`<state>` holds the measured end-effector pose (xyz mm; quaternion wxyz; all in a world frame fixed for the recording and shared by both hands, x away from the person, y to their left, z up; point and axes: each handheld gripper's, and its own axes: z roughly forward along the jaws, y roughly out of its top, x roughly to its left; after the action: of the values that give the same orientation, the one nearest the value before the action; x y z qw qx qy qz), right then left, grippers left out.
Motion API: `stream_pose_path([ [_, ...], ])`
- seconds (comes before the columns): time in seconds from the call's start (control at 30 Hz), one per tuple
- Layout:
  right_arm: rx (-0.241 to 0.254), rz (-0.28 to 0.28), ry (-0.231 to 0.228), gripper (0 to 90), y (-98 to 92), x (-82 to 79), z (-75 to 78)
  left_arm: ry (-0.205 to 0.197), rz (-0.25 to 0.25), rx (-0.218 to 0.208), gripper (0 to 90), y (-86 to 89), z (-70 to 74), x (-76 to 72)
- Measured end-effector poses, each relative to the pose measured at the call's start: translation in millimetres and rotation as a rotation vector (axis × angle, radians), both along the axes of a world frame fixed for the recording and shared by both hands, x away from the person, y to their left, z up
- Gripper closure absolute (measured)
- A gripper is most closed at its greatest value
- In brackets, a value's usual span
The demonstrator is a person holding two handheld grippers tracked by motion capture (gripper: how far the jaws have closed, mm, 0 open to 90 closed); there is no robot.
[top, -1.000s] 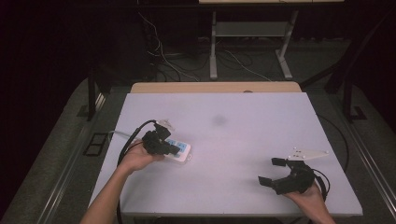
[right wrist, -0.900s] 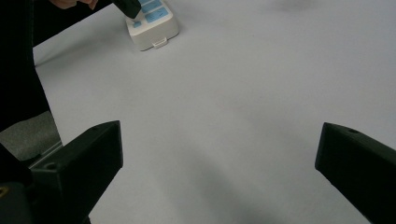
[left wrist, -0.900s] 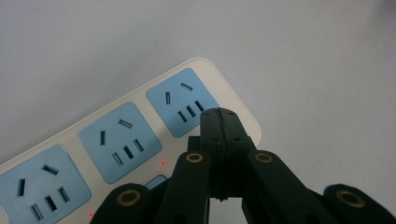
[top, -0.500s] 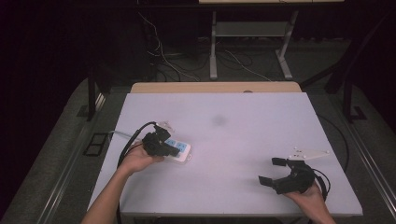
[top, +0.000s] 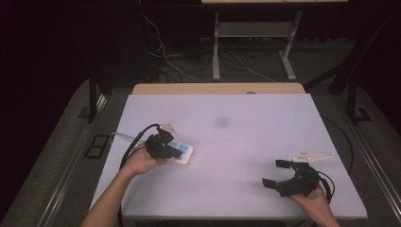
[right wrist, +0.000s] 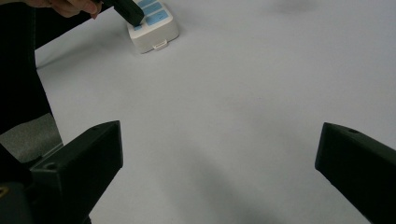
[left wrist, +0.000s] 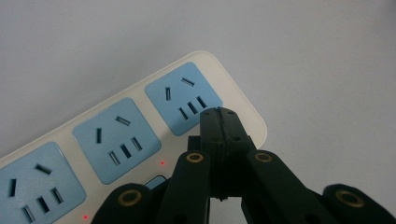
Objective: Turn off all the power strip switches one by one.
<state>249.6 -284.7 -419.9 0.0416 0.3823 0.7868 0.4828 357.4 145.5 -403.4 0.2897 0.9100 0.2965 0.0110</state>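
Observation:
A white power strip (top: 184, 154) with blue sockets lies on the left part of the white table (top: 236, 123). In the left gripper view the power strip (left wrist: 116, 135) runs from the lower left to the centre, with small red lights along its near edge. My left gripper (left wrist: 219, 114) is shut with nothing between its jaws, its tips over the strip's near edge by the end socket (left wrist: 183, 97). My left gripper (top: 171, 150) sits over the strip in the high view. My right gripper (top: 276, 174) rests open near the front right of the table. In the right gripper view the strip (right wrist: 153, 25) lies far off.
A grey cable (top: 120, 137) leaves the strip toward the table's left edge. A faint dark smudge (top: 221, 122) marks the table's middle. A wooden board (top: 217, 88) runs along the far edge. Beyond it stand a metal frame (top: 250, 42) and floor cables (top: 165, 56).

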Motion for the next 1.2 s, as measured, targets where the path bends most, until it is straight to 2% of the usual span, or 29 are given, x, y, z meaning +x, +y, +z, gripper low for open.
stream_pose_path([
  [0.27,0.000,-0.003,-0.001,0.7,-1.3,0.1,0.5,0.012,0.015,-0.014,89.7,1.6,-2.1,0.2],
  [0.5,0.004,-0.010,-0.008,0.7,-3.6,-0.4,1.5,0.007,0.049,-0.063,89.7,6.5,-5.6,-2.9],
  [0.9,0.004,-0.012,-0.008,0.7,-3.6,0.1,1.2,0.004,0.048,-0.052,89.5,4.9,-4.4,-3.2],
  [1.07,0.005,-0.014,-0.008,0.7,-3.9,0.2,1.2,-0.009,0.041,-0.036,89.5,3.7,-3.3,-5.3],
  [1.13,0.005,-0.014,-0.008,0.7,-3.8,0.4,1.1,-0.017,0.037,-0.037,89.5,3.7,-2.1,-5.9],
  [1.17,0.005,-0.015,-0.008,0.7,-3.9,0.4,1.1,-0.015,0.037,-0.051,89.5,4.4,0.7,-6.2],
  [1.2,0.005,-0.015,-0.008,0.7,-3.9,0.4,1.1,-0.023,0.029,-0.021,89.5,3.4,1.2,-7.0],
])
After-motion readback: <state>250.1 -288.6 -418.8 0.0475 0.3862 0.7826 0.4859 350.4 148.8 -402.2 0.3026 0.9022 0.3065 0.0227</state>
